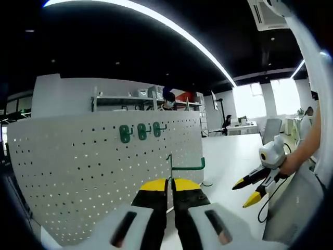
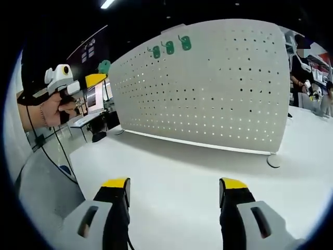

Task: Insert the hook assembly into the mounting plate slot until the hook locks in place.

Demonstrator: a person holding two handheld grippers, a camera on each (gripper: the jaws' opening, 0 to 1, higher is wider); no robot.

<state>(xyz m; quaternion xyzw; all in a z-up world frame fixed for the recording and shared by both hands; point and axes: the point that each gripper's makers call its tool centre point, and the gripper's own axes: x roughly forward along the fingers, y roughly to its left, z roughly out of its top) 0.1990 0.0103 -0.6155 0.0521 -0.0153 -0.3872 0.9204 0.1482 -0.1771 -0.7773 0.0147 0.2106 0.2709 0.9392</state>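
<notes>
My left gripper (image 1: 170, 183) is shut on a green wire hook (image 1: 188, 167), whose arm sticks out to the right just above the yellow jaw tips. Behind it stands the white pegboard plate (image 1: 93, 161), upright, with three green hooks (image 1: 141, 130) mounted near its top. At the right my right gripper (image 1: 246, 191) is held open in a hand, nothing in it. In the right gripper view the open right gripper (image 2: 175, 183) faces the pegboard plate (image 2: 218, 88) and its mounted green hooks (image 2: 169, 48). The left gripper (image 2: 96, 79) with the held green hook (image 2: 104, 66) is at far left.
The pegboard rests on a white tabletop (image 2: 171, 161) with a round foot (image 2: 274, 160) at its right end. A black cable (image 2: 49, 151) trails from the hand at left. Shelves (image 1: 140, 101), desks and seated people are in the room behind.
</notes>
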